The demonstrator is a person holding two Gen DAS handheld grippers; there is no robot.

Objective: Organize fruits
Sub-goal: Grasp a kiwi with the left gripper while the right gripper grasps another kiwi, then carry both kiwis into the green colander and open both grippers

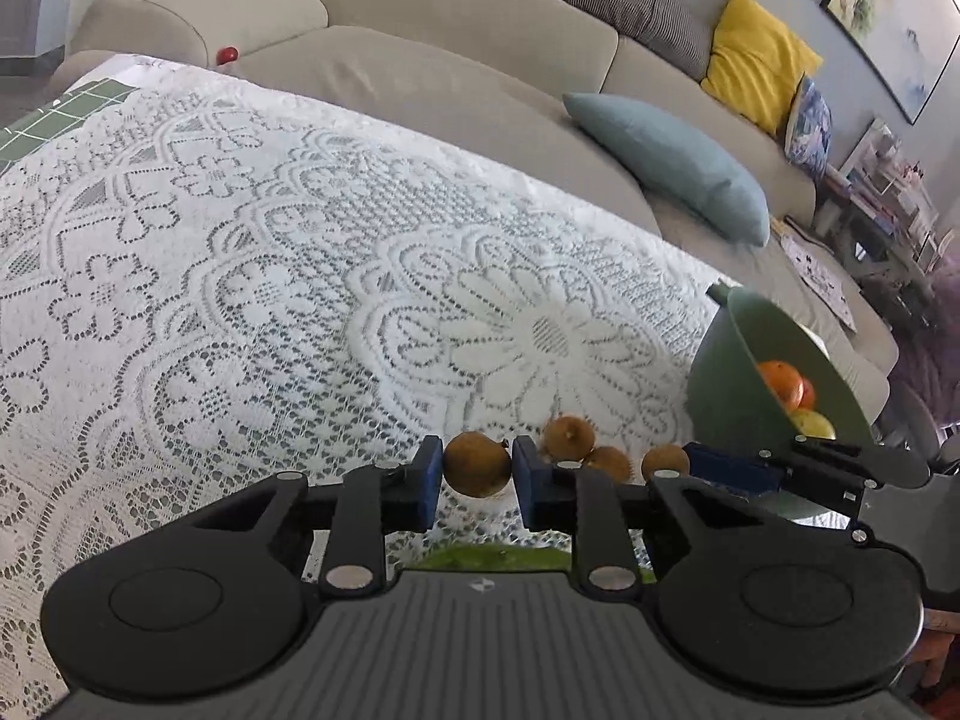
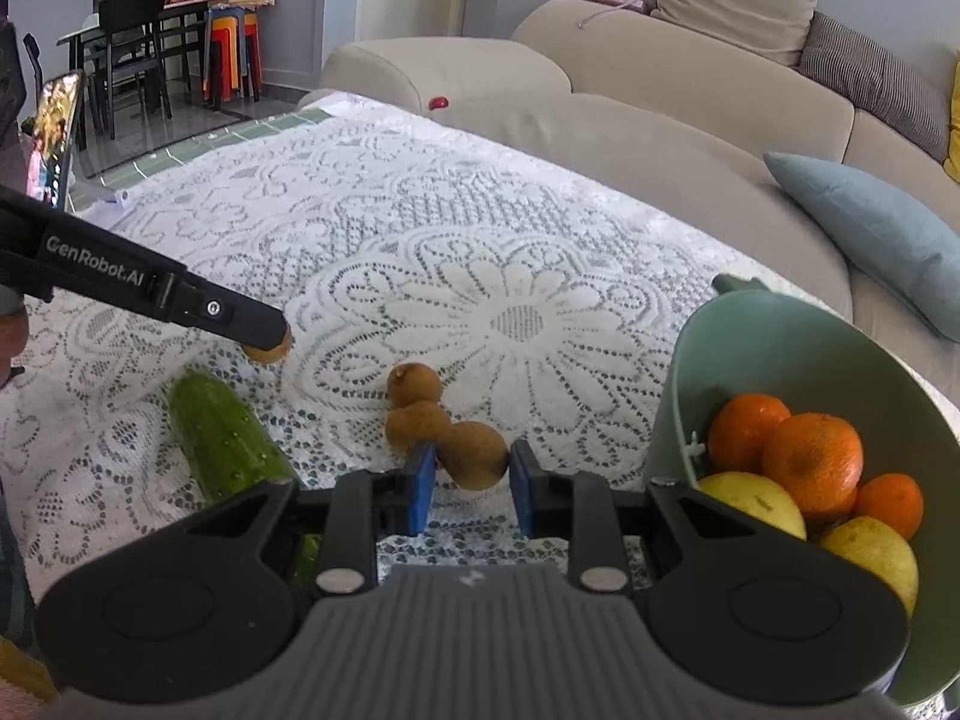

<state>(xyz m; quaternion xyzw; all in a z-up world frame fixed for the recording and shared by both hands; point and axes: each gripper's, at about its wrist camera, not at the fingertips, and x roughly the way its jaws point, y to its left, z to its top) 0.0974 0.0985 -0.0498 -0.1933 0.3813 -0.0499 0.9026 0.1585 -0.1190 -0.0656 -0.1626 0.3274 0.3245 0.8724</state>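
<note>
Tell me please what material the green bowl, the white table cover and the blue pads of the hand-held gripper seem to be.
The green bowl looks like matte plastic: thin smooth wall, a moulded tab inside. The white table cover looks like lace, cotton or synthetic, with openwork flowers through which a darker surface shows. The blue pads of the right hand-held gripper look like dull rubber or foam; which one I cannot tell.
</note>
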